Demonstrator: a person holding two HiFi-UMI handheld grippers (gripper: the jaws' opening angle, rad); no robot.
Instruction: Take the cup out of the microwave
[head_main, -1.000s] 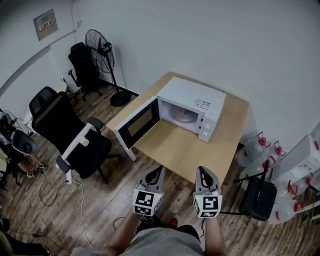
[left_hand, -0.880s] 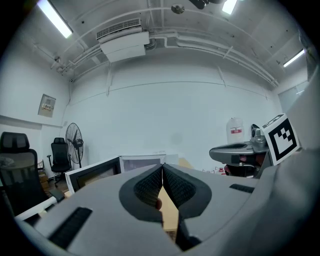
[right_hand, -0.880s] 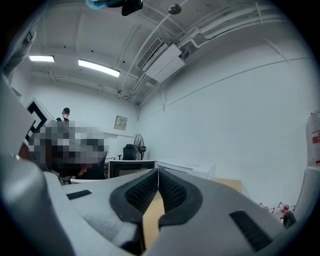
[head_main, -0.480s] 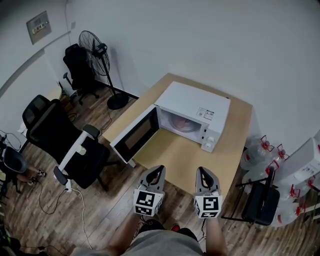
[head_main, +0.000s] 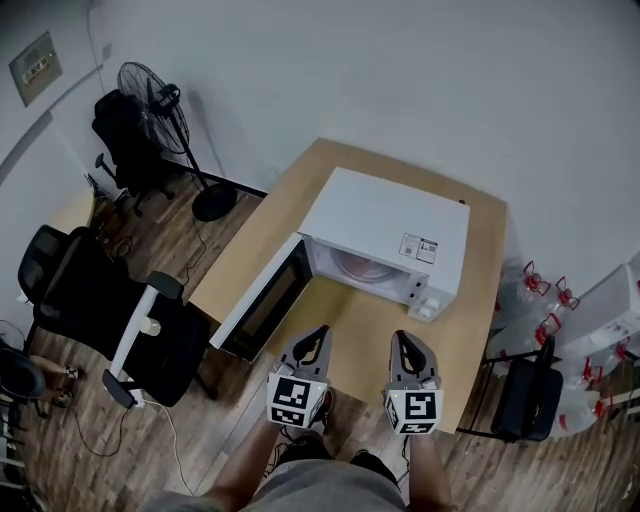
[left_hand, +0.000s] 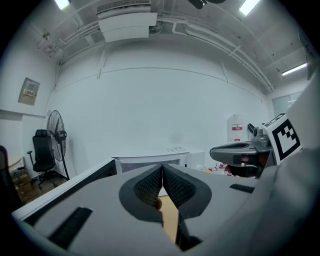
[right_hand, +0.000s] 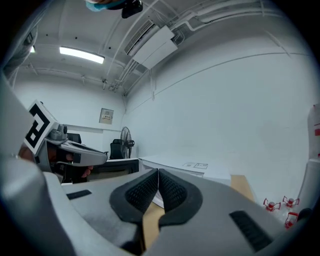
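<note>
A white microwave (head_main: 385, 230) stands on the wooden table (head_main: 270, 215), its door (head_main: 262, 308) swung open toward me on the left. Inside the cavity a pinkish round shape (head_main: 360, 268) shows; it is too small to tell cup from plate. My left gripper (head_main: 318, 338) and right gripper (head_main: 405, 345) are side by side at the table's near edge, both pointing at the microwave and short of it. Both are shut and hold nothing. In the left gripper view the microwave (left_hand: 150, 161) sits just beyond the shut jaws. In the right gripper view its top (right_hand: 190, 167) shows.
Black office chairs (head_main: 90, 310) stand left of the table, and a floor fan (head_main: 150, 95) is at the back left. Water bottles (head_main: 540, 290) and a black chair (head_main: 525, 395) crowd the right side. A wall runs behind the table.
Both grippers and my view have moved forward toward the table. The microwave now lies closer and more directly ahead. The jaws stayed shut.
</note>
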